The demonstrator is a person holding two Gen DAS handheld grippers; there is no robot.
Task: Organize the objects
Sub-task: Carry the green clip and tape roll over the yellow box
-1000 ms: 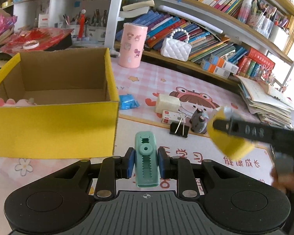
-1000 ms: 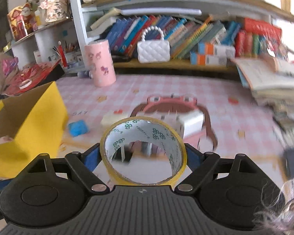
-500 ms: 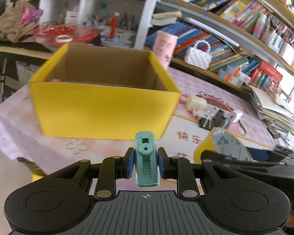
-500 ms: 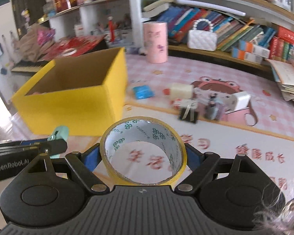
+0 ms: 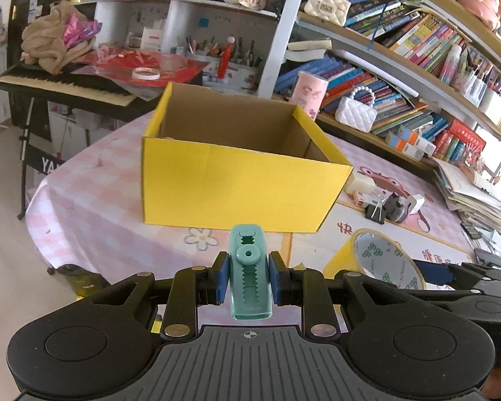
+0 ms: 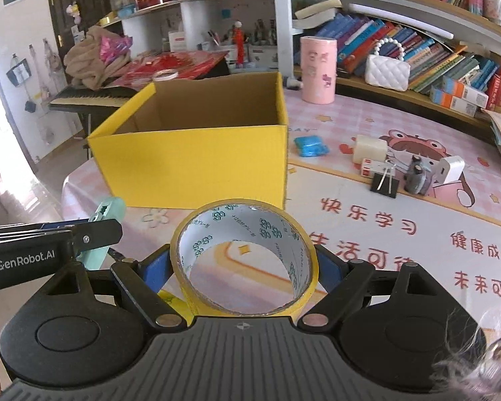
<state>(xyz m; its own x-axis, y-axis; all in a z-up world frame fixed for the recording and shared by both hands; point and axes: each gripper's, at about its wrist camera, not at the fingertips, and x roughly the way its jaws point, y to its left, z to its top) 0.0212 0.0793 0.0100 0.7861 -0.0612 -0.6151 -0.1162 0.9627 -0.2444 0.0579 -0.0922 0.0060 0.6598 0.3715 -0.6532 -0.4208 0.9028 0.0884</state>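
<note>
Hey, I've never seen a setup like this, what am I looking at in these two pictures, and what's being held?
Two handheld grippers, one in each of a person's hands, each with a camera looking forward along its jaws.

The left camera shows the left gripper shut on a green plastic clip. The right camera shows the right gripper shut on a yellow tape roll.

Ahead on the pink table stands an open yellow cardboard box. Beside it lie a blue packet, a black binder clip and a white charger.
</note>
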